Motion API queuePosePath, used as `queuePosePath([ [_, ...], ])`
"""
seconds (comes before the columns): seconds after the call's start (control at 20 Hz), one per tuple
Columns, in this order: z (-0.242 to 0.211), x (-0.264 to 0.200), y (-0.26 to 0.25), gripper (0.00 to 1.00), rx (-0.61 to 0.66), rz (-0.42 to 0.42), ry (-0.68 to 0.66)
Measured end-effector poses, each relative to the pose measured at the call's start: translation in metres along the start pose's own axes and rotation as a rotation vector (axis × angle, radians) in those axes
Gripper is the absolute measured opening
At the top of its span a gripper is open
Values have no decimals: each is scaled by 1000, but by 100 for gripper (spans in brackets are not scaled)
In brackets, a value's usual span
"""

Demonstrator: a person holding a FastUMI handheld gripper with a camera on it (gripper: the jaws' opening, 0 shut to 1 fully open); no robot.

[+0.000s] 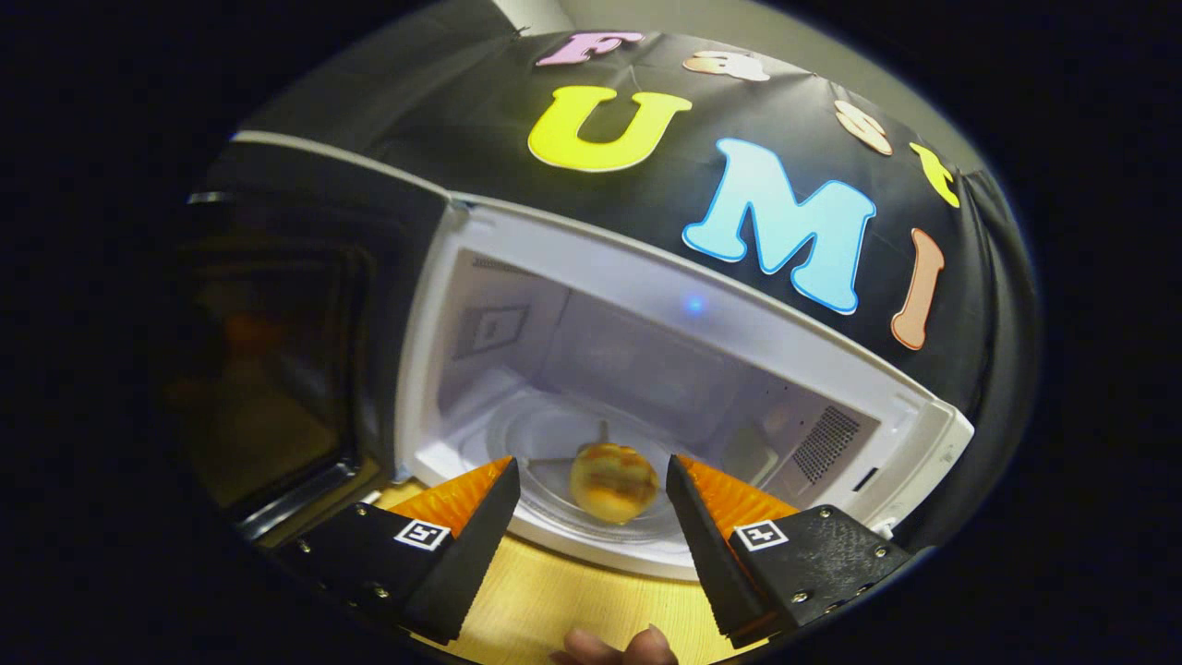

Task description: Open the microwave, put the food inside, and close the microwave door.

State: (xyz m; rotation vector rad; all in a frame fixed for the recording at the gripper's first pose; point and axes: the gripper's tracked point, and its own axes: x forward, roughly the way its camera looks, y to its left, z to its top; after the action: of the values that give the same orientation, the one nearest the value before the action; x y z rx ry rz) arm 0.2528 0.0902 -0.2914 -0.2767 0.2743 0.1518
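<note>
Food [613,481], a round bun-like piece, sits on the glass turntable [545,439] inside the microwave [665,305], at 12 o'clock just beyond the hand-held gripper [591,503], whose fingers stand wide apart and hold nothing. The open door [277,360] hangs at 9 o'clock. In swinging it shut, a finger could catch the cavity's front sill above the bench [554,600], or nudge the food. Someone's fingertips [614,646] show at 6 o'clock.

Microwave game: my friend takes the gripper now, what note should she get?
Gripper: open, holding nothing, fingers apart just outside the white microwave.
Round yellow-orange food: on the clear glass turntable inside, seen between the fingers, touching neither.
Dark glass microwave door: swung wide open beside the cavity.
Done: door opened, food inside.
Left: close the door.
</note>
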Motion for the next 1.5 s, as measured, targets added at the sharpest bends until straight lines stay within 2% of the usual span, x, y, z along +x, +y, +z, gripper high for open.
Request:
queuePosePath([
  [0.2,22,-94,8,96,62,97,-91],
  [0.45,33,-216,37,96,145,266,-167],
  [0.65,42,-298,82,96,188,429,-228],
  [0.85,57,-337,118,96,154,492,-297],
  [1.1,73,-348,186,96,236,639,-300],
  [1.15,75,-346,196,93,248,656,-297],
  [1.2,75,-341,207,82,256,666,-289],
  [1.25,75,-334,214,78,261,669,-275],
  [1.4,67,-308,232,47,282,652,-219],
  [1.5,62,-300,251,25,281,694,-192],
])
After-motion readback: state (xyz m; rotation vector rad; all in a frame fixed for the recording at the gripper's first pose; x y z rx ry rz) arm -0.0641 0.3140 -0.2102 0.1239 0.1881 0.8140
